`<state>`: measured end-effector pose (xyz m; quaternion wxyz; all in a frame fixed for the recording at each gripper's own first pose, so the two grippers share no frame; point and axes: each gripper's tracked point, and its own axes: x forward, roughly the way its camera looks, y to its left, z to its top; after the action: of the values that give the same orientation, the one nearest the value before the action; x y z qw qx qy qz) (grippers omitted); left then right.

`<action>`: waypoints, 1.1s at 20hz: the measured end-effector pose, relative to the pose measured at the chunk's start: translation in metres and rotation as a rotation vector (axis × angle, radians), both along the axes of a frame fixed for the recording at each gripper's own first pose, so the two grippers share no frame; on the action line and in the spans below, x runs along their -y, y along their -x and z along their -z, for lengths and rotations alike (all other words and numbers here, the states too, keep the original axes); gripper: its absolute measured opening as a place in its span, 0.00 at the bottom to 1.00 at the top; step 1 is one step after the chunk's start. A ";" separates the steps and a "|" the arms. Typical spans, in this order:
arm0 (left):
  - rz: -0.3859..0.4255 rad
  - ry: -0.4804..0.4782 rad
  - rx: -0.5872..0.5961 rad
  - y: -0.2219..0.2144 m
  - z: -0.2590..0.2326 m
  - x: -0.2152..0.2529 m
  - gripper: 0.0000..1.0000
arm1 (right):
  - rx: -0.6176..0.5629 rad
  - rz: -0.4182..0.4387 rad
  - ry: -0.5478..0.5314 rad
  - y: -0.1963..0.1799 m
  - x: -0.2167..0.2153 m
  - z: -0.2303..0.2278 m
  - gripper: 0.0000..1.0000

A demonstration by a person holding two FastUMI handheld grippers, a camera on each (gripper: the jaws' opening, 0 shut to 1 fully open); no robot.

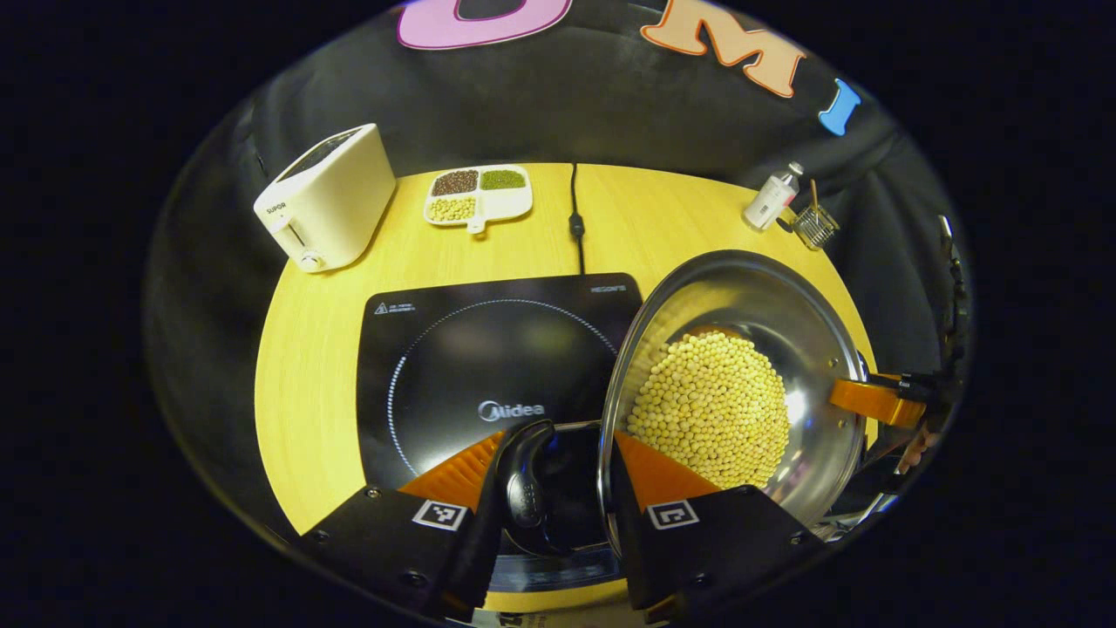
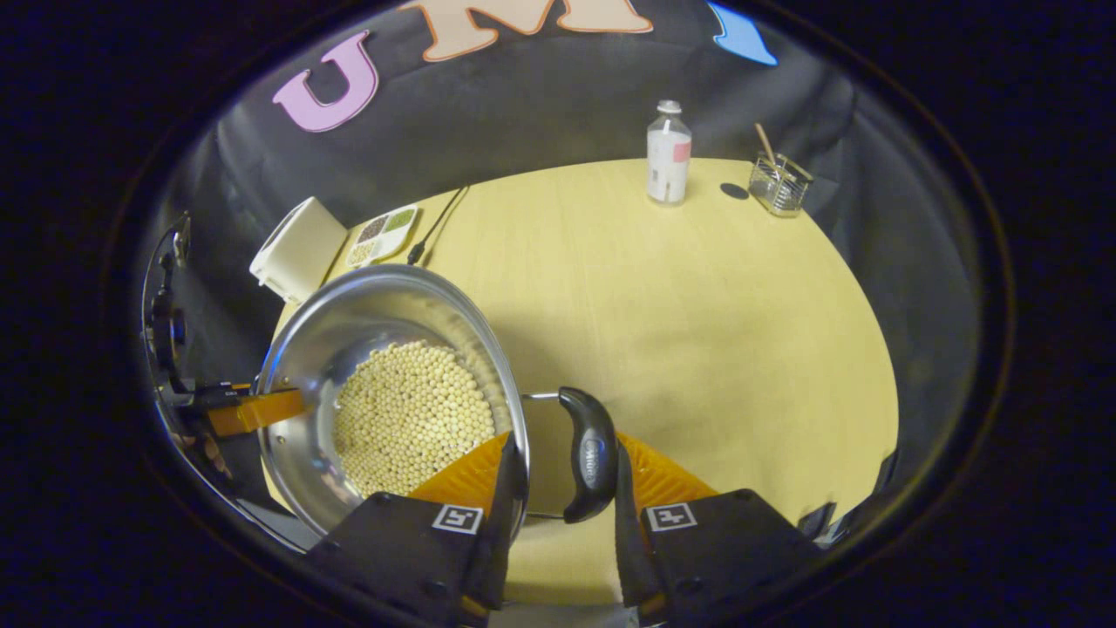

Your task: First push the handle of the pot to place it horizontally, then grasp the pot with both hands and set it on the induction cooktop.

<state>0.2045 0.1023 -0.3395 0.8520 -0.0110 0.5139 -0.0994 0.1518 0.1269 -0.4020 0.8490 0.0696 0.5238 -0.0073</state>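
Observation:
A steel pot (image 1: 767, 296) holding yellow soybeans (image 1: 711, 406) hangs between both grippers, over the right edge of the black induction cooktop (image 1: 453, 349). My left gripper (image 1: 558, 436) grips one side: one finger lies against the black handle (image 1: 527, 475), the other sits inside the pot wall. My right gripper (image 2: 562, 436) clamps the opposite black handle (image 2: 588, 453) and rim the same way. Each gripper's orange finger shows across the pot in the other's view: the right gripper (image 1: 872, 401) and the left gripper (image 2: 257, 410). Whether the pot's base touches anything is hidden.
On the yellow table (image 2: 697, 305), a white toaster (image 1: 327, 196) and a divided dish of beans (image 1: 478, 194) stand at the back left. The cooktop's cord (image 1: 575, 222) runs to the back. A bottle (image 2: 669, 153) and a small glass holder (image 2: 779, 185) stand at the back right.

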 end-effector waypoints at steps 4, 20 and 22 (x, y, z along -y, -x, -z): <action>0.023 0.021 -0.010 -0.010 0.011 -0.037 0.61 | -0.019 0.019 0.032 0.001 -0.039 0.008 0.51; 0.018 0.027 0.115 -0.039 0.014 -0.130 0.60 | -0.051 -0.052 0.091 -0.030 -0.137 0.012 0.53; 0.033 0.022 0.127 -0.041 0.015 -0.136 0.60 | -0.054 -0.046 0.091 -0.028 -0.143 0.012 0.53</action>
<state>0.2454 0.2382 -0.3540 0.8810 -0.0056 0.4578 -0.1193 0.1798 0.2697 -0.4140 0.8368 0.0184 0.5470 -0.0136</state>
